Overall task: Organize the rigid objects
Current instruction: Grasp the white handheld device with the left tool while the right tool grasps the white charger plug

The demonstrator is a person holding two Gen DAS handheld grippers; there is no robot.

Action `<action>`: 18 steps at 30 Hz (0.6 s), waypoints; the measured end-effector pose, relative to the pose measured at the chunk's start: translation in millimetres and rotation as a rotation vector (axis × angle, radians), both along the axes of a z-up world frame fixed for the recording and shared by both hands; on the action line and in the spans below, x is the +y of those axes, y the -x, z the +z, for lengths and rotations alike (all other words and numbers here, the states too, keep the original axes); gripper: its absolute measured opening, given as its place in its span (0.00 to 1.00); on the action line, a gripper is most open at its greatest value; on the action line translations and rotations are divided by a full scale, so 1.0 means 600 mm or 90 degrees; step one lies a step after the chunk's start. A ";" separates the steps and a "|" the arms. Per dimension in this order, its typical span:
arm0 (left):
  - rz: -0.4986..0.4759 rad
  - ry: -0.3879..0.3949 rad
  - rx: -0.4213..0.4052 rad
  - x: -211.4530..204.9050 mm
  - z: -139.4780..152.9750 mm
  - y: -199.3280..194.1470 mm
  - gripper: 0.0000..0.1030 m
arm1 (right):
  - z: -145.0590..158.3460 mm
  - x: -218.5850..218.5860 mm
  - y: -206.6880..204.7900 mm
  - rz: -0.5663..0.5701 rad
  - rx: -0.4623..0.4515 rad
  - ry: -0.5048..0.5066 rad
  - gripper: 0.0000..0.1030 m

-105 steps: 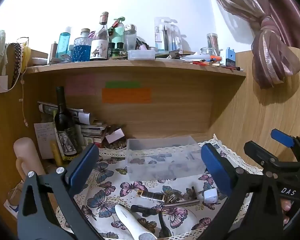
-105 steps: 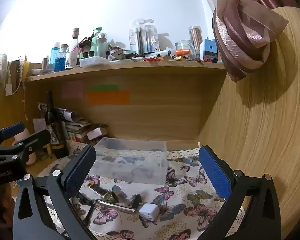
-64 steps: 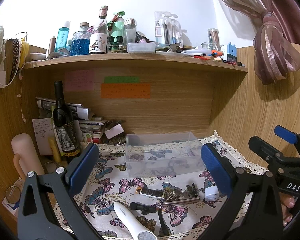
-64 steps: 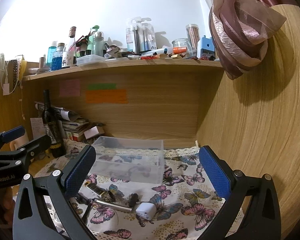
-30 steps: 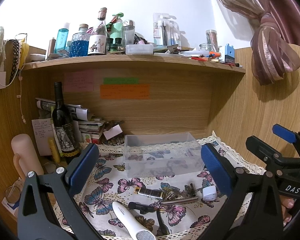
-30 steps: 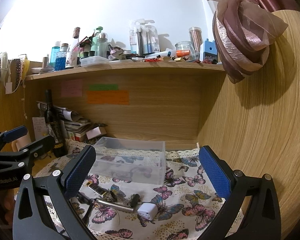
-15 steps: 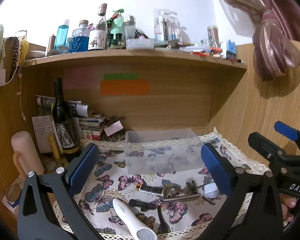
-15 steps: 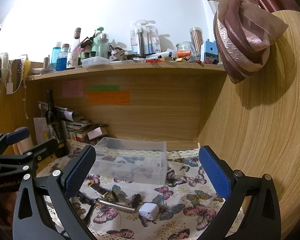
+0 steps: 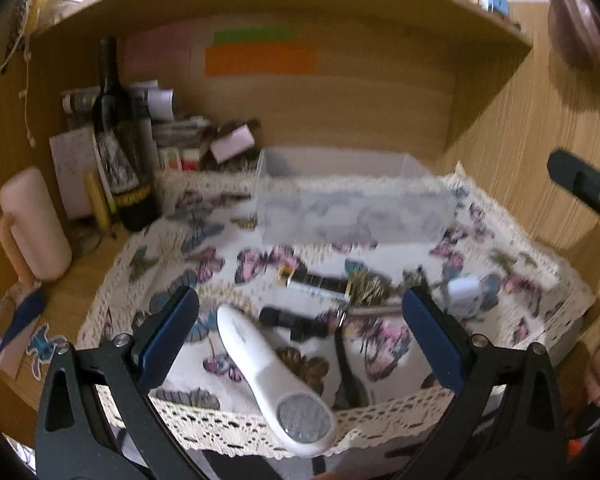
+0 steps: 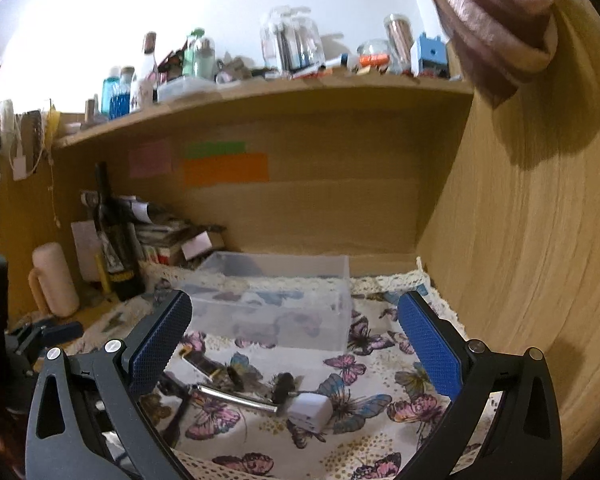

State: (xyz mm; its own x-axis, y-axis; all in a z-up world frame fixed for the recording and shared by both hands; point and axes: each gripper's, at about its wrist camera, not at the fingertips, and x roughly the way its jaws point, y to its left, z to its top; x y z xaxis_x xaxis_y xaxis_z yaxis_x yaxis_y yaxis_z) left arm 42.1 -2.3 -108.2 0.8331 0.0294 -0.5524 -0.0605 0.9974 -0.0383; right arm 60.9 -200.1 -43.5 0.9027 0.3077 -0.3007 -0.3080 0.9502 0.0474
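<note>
A clear plastic box (image 9: 352, 208) stands at the back of the butterfly cloth (image 9: 228, 264); it also shows in the right wrist view (image 10: 276, 304). In front of it lie loose items: a white handheld device (image 9: 276, 384), a black tube (image 9: 316, 282), a black stick (image 9: 294, 322), a metal bar (image 10: 236, 398) and a white charger (image 10: 310, 410), also in the left wrist view (image 9: 466, 290). My left gripper (image 9: 300, 340) is open above the white device. My right gripper (image 10: 296, 344) is open above the cloth, near the charger.
A dark wine bottle (image 9: 120, 140), stacked papers (image 9: 176, 136) and a pink cylinder (image 9: 34, 224) stand at the left. A wooden shelf (image 10: 260, 92) overhead carries bottles. A wooden wall (image 10: 540, 260) closes the right side. The cloth's lace edge (image 9: 300, 420) hangs in front.
My left gripper has tilted down and moved closer to the items on the cloth; its view is blurred. My right gripper has moved slightly forward. Both stay open.
</note>
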 end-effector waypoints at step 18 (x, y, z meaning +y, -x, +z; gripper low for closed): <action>0.010 0.024 0.102 0.029 -0.108 0.011 0.75 | -0.150 -0.021 -0.097 -0.033 0.230 0.051 0.81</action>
